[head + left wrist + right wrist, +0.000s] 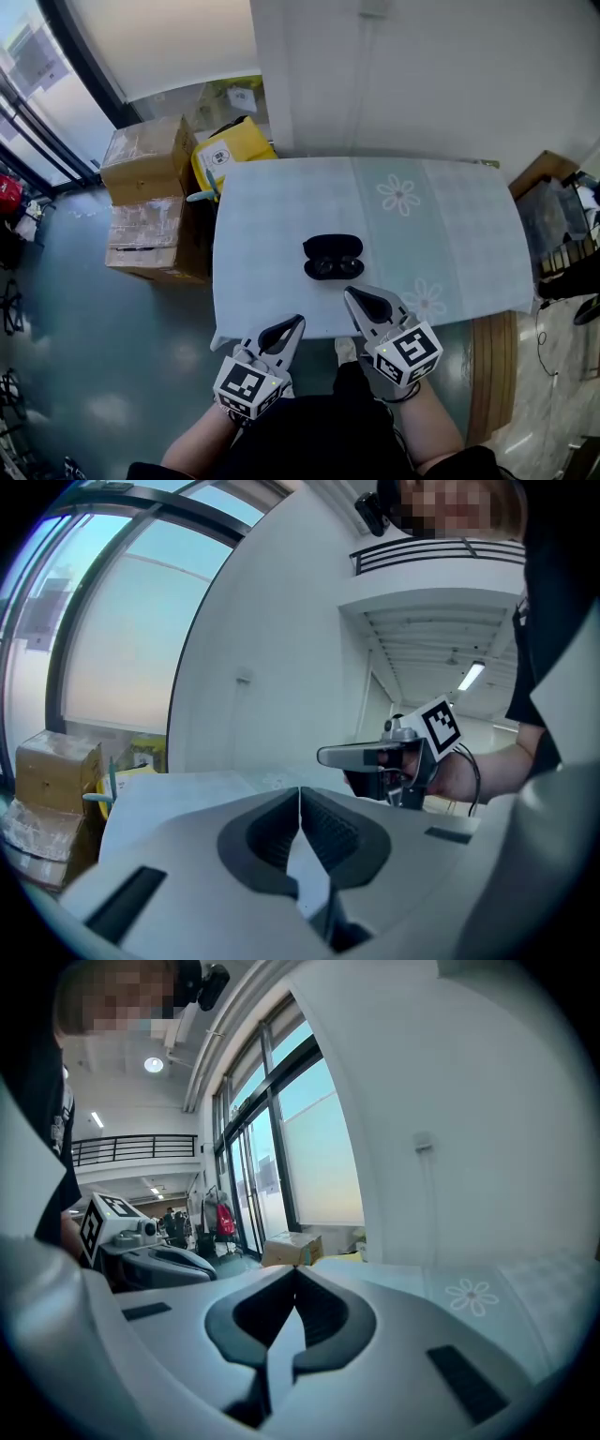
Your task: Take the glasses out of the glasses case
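Both tongs were closed and empty, the left tongs (292,324) and right tongs (353,294) hovering by the table's (450,253) near edge. Mid-table, the glasses case (333,247) lay open, the glasses (333,269) apparently inside; removal remained undone.

Black glasses case (333,257); pale-blue tablecloth (272,234) (white flowers (398,195)).
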Demonstrator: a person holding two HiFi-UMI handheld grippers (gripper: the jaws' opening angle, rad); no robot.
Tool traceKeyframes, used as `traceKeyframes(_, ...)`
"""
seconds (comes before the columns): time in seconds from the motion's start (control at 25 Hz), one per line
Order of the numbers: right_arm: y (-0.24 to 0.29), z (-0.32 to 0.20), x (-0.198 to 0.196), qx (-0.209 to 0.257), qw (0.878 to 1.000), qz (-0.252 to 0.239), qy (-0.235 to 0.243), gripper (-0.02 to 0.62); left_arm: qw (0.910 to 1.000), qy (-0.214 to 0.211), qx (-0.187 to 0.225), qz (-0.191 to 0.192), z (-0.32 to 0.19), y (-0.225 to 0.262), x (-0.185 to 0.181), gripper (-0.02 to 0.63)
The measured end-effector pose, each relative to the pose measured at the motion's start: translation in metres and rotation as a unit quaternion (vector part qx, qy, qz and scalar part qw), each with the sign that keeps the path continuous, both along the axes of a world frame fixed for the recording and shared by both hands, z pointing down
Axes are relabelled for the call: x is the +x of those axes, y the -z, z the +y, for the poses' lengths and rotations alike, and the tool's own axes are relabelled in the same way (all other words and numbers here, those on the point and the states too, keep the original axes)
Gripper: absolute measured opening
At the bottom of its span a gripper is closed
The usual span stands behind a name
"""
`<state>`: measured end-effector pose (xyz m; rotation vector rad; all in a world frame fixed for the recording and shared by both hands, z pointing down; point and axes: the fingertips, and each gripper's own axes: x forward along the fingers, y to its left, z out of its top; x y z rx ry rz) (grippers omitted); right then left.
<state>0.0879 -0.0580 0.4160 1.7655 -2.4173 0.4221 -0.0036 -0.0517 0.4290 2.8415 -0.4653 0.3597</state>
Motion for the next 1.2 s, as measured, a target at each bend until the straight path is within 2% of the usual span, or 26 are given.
traceKeyframes(0.36,-0.044,-0.041,0.048,-0.037,0.997,0.027,0.062,0.023,0.9994,0.02,-0.019,-0.022,-0.014,-0.027,0.052,0.031)
traceKeyframes(0.68,-0.096,-0.068,0.07,-0.092,0.985,0.051,0.139,0.023,0.9967,0.055,-0.04,-0.043,-0.019,-0.051,0.08,0.031)
traceKeyframes(1.0,-0.145,-0.088,0.072,-0.148,0.96,0.087,0.221,0.025,0.9919,0.105,-0.055,-0.045,-0.03,-0.064,0.09,0.031)
traceKeyframes(1.2,-0.169,-0.094,0.063,-0.185,0.935,0.122,0.277,0.026,0.988,0.133,-0.064,-0.045,-0.035,-0.068,0.089,0.031)
